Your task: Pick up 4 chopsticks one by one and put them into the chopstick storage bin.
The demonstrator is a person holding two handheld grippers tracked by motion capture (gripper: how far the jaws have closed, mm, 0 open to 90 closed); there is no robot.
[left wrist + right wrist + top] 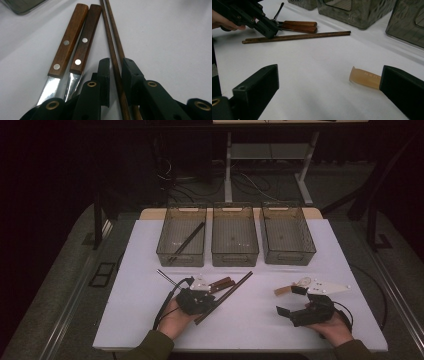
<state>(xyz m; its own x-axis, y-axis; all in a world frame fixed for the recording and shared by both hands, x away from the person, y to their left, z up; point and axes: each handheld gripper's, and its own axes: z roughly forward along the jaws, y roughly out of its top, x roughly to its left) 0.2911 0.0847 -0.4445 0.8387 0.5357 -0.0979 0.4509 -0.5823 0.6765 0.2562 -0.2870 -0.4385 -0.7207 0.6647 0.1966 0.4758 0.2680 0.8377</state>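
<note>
White, matte tabletop [150, 250] is set in a dark room, with three smoky translucent plastic bins [235, 240] at its far edge. Just before the left bin, a pair of slim dark wooden chopsticks [111, 42] is straddled by the left tongs [115, 65], narrowly parted, pads not seen pressing; two riveted wood-handled utensils [75, 40] lie beside them. Right tongs [329, 82] are held wide open, level, near a pale amber handle [364, 77] with unreadable embossed lettering.
</note>
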